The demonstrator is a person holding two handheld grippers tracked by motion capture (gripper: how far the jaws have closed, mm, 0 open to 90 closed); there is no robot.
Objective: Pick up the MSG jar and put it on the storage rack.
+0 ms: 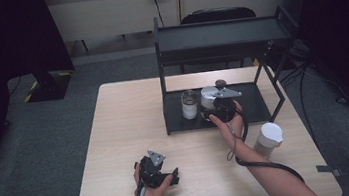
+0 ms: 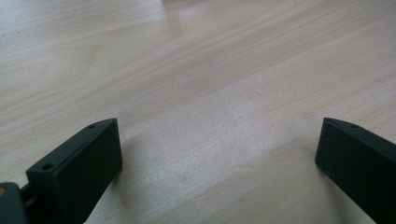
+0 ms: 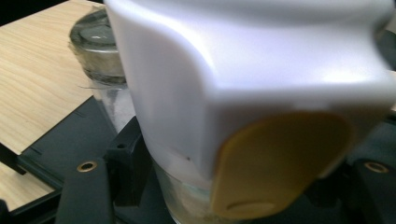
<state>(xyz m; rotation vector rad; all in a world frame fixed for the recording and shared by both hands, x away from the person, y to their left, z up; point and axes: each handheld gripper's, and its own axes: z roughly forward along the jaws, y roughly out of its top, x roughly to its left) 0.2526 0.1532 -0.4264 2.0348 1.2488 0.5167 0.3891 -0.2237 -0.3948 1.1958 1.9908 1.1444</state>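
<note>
Your left hand-held gripper sits nearest, low over the near part of the worktop. In the left gripper view its jaws stand wide apart with bare wood between them, nothing held.

Further out, to your right, a white-lidded jar stands alone on the worktop, well apart from both grippers.

Your right hand-held gripper is at the bottom shelf of the black rack, jaws clamped on the body of the white-capped jar. The cap has a yellow tab facing the right gripper view. The jar is upright, at the shelf; can't tell if it touches it.

Just beside it, toward the rack's left post, a glass jar stands on the same shelf.
</note>
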